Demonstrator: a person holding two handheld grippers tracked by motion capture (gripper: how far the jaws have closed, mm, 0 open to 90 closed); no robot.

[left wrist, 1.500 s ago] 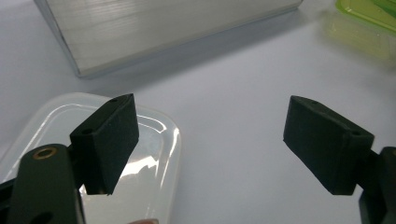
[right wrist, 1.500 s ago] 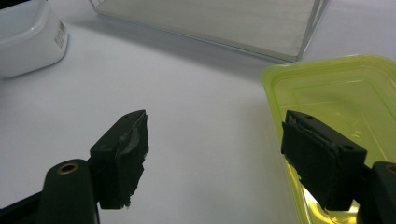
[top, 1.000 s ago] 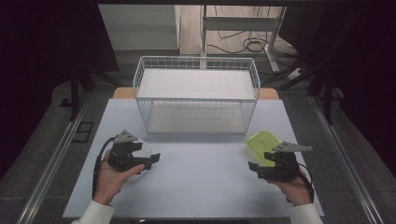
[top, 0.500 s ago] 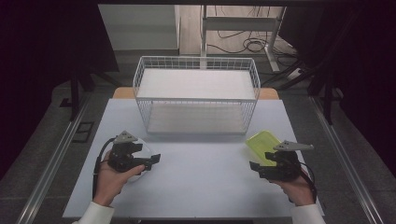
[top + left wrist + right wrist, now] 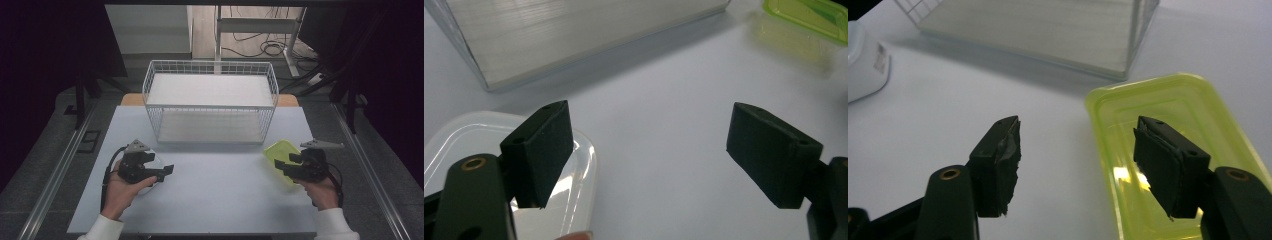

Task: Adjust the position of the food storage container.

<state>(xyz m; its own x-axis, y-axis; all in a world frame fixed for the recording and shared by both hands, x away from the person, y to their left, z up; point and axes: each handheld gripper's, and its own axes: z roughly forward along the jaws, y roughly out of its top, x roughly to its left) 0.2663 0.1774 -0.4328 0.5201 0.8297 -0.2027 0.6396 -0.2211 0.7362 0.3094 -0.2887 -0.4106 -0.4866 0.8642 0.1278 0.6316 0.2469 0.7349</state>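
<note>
On the near half of the worktop (image 5: 210,195), high view: left gripper (image 5: 167,171) held low in the left hand (image 5: 122,190), pointing right, over a clear lid (image 5: 155,161); right gripper (image 5: 278,165) in the right hand (image 5: 322,192), pointing left, at the near edge of a yellow-green lid (image 5: 280,150). Wire basket (image 5: 210,100) stands beyond both. Left gripper view: jaws wide apart, empty, one pad above the clear lid (image 5: 574,200). Right gripper view: jaws apart, one pad over the yellow-green lid (image 5: 1168,100), the other over bare worktop.
</note>
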